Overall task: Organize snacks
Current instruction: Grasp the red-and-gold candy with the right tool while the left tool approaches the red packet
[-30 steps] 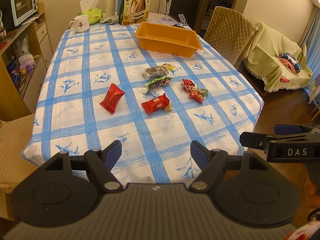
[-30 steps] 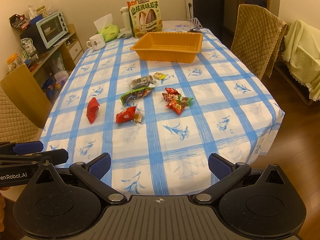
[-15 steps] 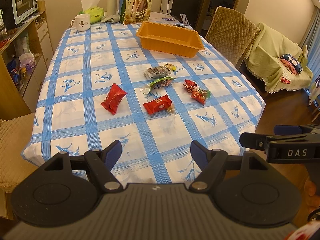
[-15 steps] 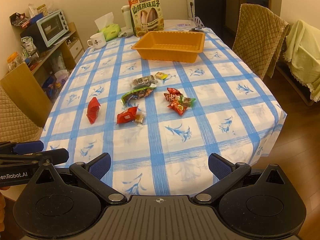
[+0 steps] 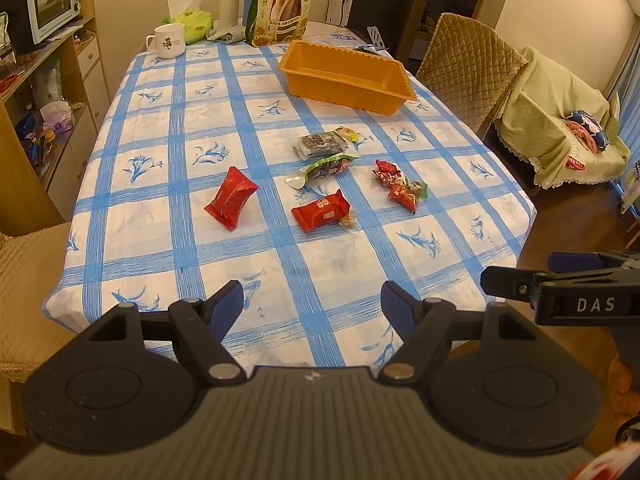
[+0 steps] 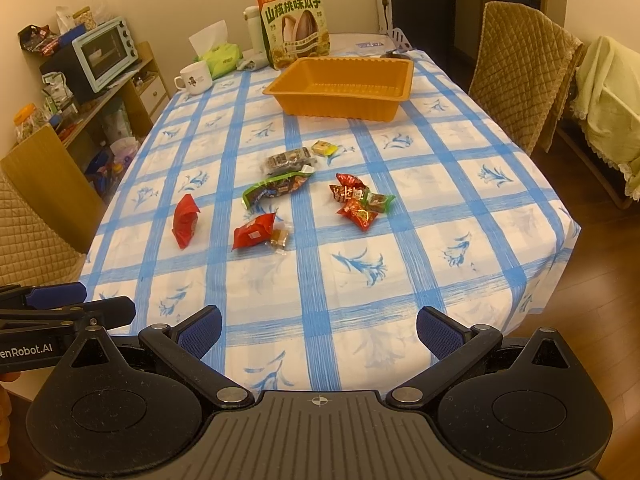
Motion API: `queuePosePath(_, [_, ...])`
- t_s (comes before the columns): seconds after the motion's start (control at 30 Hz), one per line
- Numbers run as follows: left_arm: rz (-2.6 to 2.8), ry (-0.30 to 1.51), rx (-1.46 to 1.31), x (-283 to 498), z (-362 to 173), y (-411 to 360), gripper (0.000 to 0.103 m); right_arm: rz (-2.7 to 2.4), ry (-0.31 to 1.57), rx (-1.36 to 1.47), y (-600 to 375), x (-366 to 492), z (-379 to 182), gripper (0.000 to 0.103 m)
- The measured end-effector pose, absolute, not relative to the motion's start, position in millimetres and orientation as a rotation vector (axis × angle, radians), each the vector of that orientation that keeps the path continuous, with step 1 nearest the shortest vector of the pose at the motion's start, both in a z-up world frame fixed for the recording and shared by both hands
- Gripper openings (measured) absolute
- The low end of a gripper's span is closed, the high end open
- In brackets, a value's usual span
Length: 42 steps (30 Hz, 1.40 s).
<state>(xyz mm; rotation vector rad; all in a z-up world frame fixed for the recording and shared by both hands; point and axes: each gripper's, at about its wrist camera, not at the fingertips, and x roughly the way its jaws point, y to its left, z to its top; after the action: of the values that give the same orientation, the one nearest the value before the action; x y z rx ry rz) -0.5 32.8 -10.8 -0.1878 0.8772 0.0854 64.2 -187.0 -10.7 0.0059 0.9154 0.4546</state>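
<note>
Several wrapped snacks lie mid-table: a red packet (image 5: 231,198) at the left, a red bar (image 5: 321,211), a green-edged pack (image 5: 329,167), a dark pack (image 5: 318,143), and a cluster of small red and green sweets (image 5: 400,187). An empty orange tray (image 5: 347,76) stands beyond them, also in the right wrist view (image 6: 344,86). My left gripper (image 5: 312,306) is open and empty above the table's near edge. My right gripper (image 6: 318,330) is open and empty there too, to the right of the left one.
A blue-checked cloth covers the table (image 5: 160,128). At its far end stand a large sunflower-seed bag (image 5: 282,4), a mug (image 5: 168,41), tissues (image 5: 188,20) and a flask (image 5: 229,2). Quilted chairs (image 5: 468,68) flank the table. A shelf with a toaster oven (image 5: 48,0) is at the left.
Both grippers have moved forward slightly, toward the table; the snacks and tray sit a little lower in both views. Both stay open and empty.
</note>
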Motion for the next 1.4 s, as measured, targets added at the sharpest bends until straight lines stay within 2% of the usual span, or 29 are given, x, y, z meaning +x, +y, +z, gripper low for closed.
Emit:
queuePosePath(0.47, [0.157,0.864,-0.192,27.7,-21.2,37.6,0.074,0.509,0.911,0.049,-199.1,94.9,-22.3,0.103])
queuePosePath(0.73, [0.25,0.834,-0.214,42.5,-31.7,53.6,0.074,0.575,0.82,0.029,-207.1,122.5,-39.6,0.103])
queuePosePath(0.8, [0.273,0.831,-0.217,45.9,-34.4,55.8,0.074,0.591,0.804,0.018,-208.4,132.4,-45.3,0.095])
queuePosePath(0.83, [0.284,0.829,-0.22,47.9,-35.8,57.8,0.074,0.607,0.8,0.011,-208.9,139.6,-48.8,0.088])
queuePosePath(0.93, [0.317,0.829,-0.234,52.2,-40.3,60.7,0.074,0.639,0.803,-0.018,-209.2,158.7,-58.6,0.084])
queuePosePath(1.07, [0.357,0.833,-0.252,57.8,-46.3,63.6,0.074,0.705,0.786,-0.066,-207.3,178.7,-69.0,0.071])
queuePosePath(1.4, [0.459,0.852,-0.288,67.5,-58.6,63.3,0.074,0.868,0.78,-0.212,-189.3,226.7,-98.2,0.048])
